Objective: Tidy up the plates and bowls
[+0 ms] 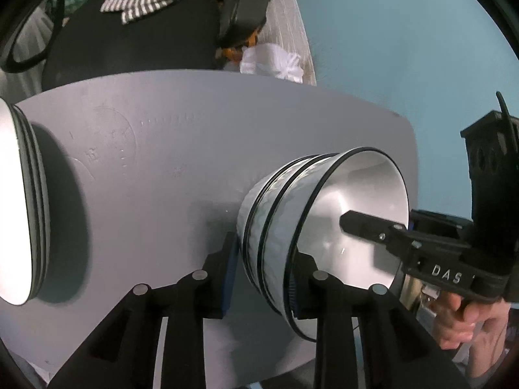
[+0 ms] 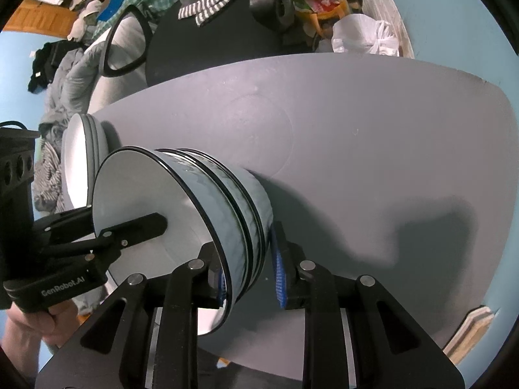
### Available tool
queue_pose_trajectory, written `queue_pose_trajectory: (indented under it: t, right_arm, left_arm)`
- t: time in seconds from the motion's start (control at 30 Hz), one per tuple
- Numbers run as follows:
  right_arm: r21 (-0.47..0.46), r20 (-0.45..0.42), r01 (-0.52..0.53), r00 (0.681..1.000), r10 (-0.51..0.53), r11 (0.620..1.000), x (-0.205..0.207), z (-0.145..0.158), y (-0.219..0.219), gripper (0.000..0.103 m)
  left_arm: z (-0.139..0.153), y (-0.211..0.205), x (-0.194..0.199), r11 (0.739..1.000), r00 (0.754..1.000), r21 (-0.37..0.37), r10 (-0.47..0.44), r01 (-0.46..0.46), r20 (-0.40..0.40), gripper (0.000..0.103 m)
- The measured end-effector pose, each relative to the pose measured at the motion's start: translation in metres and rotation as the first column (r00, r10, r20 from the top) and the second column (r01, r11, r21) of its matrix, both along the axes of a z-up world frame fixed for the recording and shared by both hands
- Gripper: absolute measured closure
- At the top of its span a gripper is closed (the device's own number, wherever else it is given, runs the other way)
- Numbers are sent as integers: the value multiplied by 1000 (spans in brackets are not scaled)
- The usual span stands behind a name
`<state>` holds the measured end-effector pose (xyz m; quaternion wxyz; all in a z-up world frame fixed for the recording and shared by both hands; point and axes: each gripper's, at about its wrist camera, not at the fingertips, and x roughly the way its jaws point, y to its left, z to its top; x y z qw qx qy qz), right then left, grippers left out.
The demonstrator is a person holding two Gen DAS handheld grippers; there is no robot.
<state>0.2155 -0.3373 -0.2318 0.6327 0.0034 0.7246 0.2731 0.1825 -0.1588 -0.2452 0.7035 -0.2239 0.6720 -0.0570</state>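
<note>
Three nested white bowls with black rims [image 1: 356,188] [image 2: 240,201] stand on the grey table [image 1: 146,162]. My left gripper [image 1: 267,248] straddles the stack's near wall, one finger inside and one outside. A thin gap shows along the outer pad, so it is open. My right gripper [image 2: 243,236] straddles the opposite wall, its outer fingertip pressed against the lowest bowl, shut on the stack. Each view shows the other gripper's inner finger [image 1: 356,223] [image 2: 142,227] reaching into the top bowl. A stack of white plates [image 1: 19,194] [image 2: 81,162] lies further left on the table.
A black chair [image 1: 129,48] [image 2: 201,48] with a striped cloth stands behind the table's far edge. A white plastic bag [image 1: 272,61] [image 2: 363,35] sits beside it. Hands [image 1: 467,317] [image 2: 19,324] hold the gripper handles. Bare tabletop [image 2: 356,129] lies right of the bowls.
</note>
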Motion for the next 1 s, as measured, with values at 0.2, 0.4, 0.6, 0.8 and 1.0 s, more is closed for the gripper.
queue_pose_trajectory:
  t: [0.2, 0.4, 0.6, 0.8, 1.0]
  right_arm:
    - [2, 73, 8, 997, -8, 1000, -10, 5, 1, 81]
    - [-29, 102, 6, 995, -3, 1000, -12, 9, 6, 84]
    - [-23, 75, 21, 997, -19, 1000, -10, 8, 4, 84]
    - [-23, 62, 14, 998, -12, 1000, -15, 13, 13, 84]
    - [-18, 57, -10, 998, 11, 1000, -24, 20, 34, 84]
  left_arm:
    - [4, -1, -11, 999, 999, 23, 24, -25, 44, 77]
    - [7, -1, -11, 999, 999, 41, 28, -29, 30, 79]
    - [7, 2, -15, 999, 999, 34, 37, -37, 10, 80]
    - [12, 13, -24, 998, 998, 39, 54, -55, 11, 80]
    - [27, 39, -41, 994, 996, 53, 90, -92, 26, 80]
